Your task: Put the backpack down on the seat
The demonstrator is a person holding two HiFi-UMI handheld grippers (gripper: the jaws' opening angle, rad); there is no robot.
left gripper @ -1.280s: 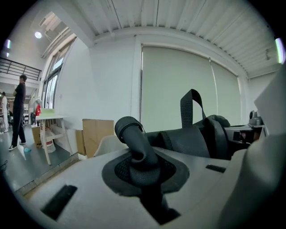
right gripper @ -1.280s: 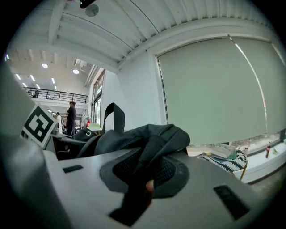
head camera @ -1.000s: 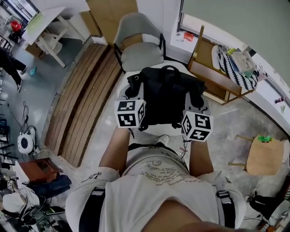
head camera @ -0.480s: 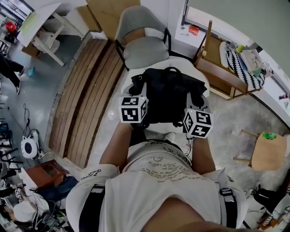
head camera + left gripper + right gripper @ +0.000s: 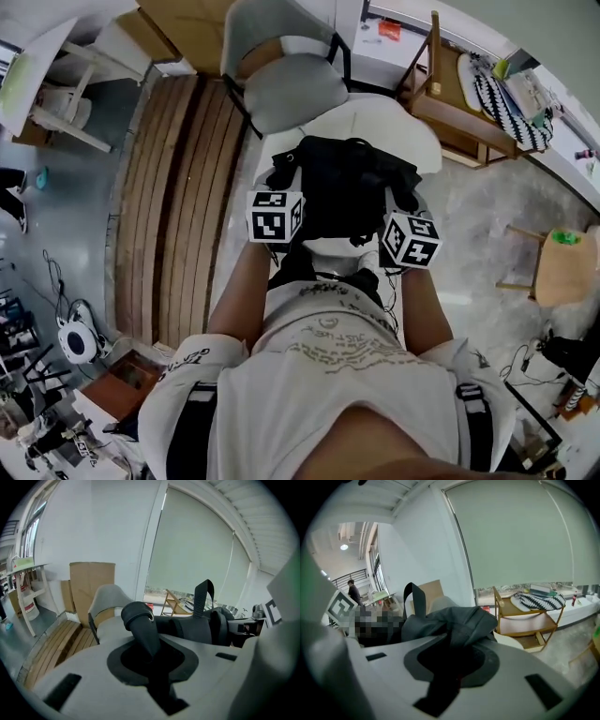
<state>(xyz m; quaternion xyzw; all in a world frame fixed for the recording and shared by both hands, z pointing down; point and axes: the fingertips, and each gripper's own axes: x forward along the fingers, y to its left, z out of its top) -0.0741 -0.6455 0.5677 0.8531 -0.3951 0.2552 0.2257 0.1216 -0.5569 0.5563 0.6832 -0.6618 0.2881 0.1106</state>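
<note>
A black backpack (image 5: 342,187) hangs low over or rests on a white rounded seat (image 5: 380,122); I cannot tell if it touches. My left gripper (image 5: 283,192) is at its near left corner, shut on a rolled black strap (image 5: 143,630) that runs down between the jaws. At the near right corner, my right gripper (image 5: 398,211) has dark backpack fabric (image 5: 457,625) bunched between its jaws, which are opening. The carry loop (image 5: 204,597) stands up on top of the pack.
A grey chair (image 5: 286,89) stands just beyond the white seat. A wooden rack (image 5: 459,103) with a striped cloth is at the right, a small wooden stool (image 5: 562,267) further right. Wooden slats (image 5: 178,187) run along the left. Cardboard (image 5: 91,585) leans on the wall.
The backpack has sunk and slumped lower over the white seat, with both grippers still at its near corners. The head view has shifted, so the room appears to have moved.
</note>
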